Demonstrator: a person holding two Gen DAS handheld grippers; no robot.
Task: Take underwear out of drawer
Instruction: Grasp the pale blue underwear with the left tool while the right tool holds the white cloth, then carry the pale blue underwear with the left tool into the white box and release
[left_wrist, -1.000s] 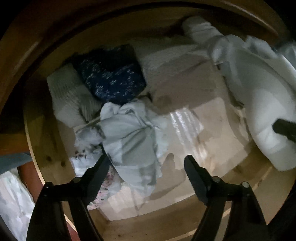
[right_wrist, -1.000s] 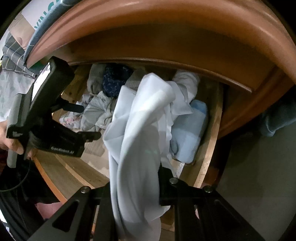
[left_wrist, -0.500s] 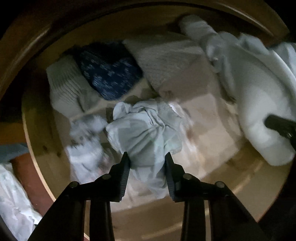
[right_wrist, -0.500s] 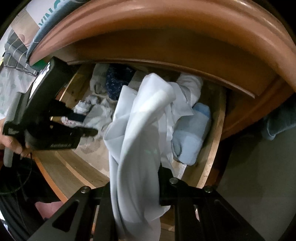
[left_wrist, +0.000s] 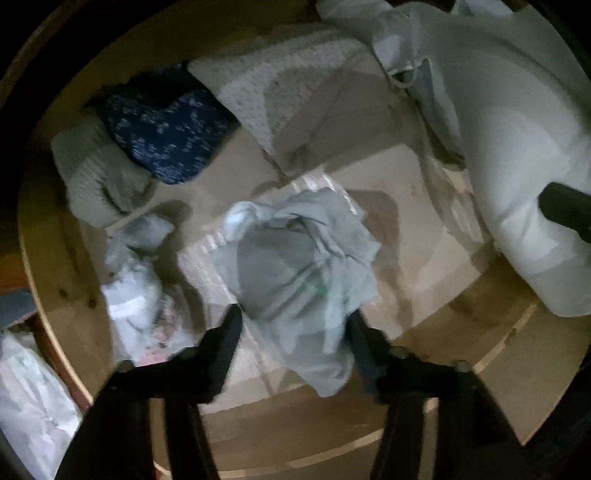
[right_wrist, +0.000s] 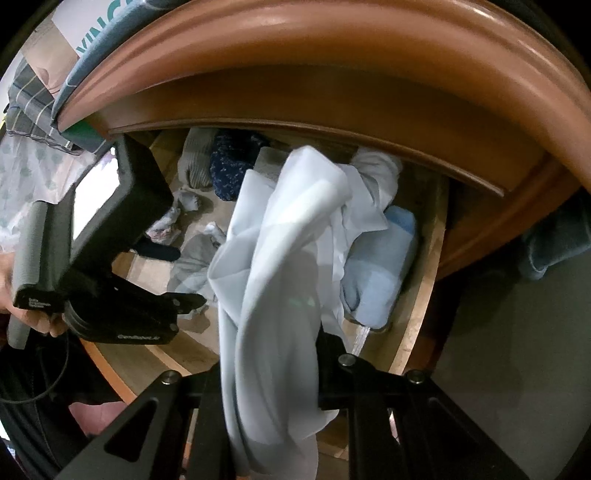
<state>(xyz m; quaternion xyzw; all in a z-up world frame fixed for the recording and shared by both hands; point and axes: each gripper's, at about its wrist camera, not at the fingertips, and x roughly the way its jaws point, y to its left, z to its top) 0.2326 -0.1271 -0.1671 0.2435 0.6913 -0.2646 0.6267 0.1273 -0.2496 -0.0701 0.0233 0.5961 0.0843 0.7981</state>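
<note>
My left gripper (left_wrist: 293, 325) is shut on a crumpled pale grey-blue underwear (left_wrist: 299, 266) and holds it lifted over the floor of the open wooden drawer (left_wrist: 55, 280). The same gripper shows at the left of the right wrist view (right_wrist: 184, 301). My right gripper (right_wrist: 269, 354) is shut on a white garment (right_wrist: 280, 258) that hangs up and over its fingers, in front of the drawer. That garment also fills the right side of the left wrist view (left_wrist: 517, 147).
In the drawer lie a dark blue patterned piece (left_wrist: 166, 136), a grey ribbed piece (left_wrist: 96, 177), a dotted folded cloth (left_wrist: 288, 85), small crumpled pieces (left_wrist: 133, 295) and a light blue roll (right_wrist: 380, 273). The brown dresser top (right_wrist: 332, 66) overhangs the drawer.
My left gripper closed on the pale grey-blue underwear and lifted it toward the front of the drawer. My right gripper kept its hold on the white garment and hardly moved.
</note>
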